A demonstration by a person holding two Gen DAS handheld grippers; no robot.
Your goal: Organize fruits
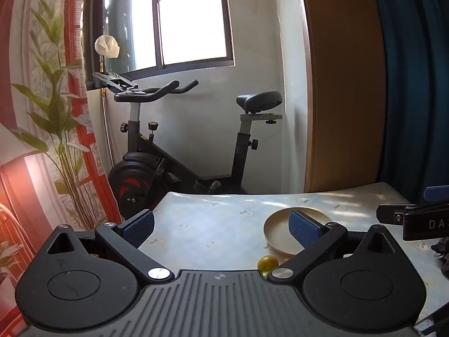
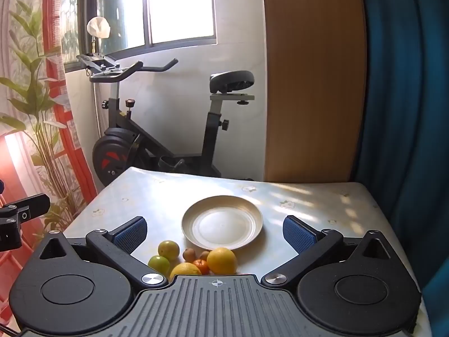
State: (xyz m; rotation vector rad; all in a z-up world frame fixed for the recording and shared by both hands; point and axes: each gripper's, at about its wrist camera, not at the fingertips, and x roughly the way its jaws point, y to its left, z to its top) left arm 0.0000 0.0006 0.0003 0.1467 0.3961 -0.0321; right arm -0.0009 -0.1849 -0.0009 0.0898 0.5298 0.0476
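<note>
A round cream plate lies bare on the flowered table. Just in front of it sits a cluster of fruit: a large orange, a lemon, two green-yellow fruits, a small tangerine and two brown fruits. My right gripper hangs open above the fruit, with nothing between its blue pads. My left gripper is open too, off to the left of the plate, with one green-yellow fruit showing near its right finger.
A black exercise bike stands behind the table under a window. A patterned curtain hangs at the left, a wooden panel and blue curtain at the right. The right gripper's body shows in the left wrist view.
</note>
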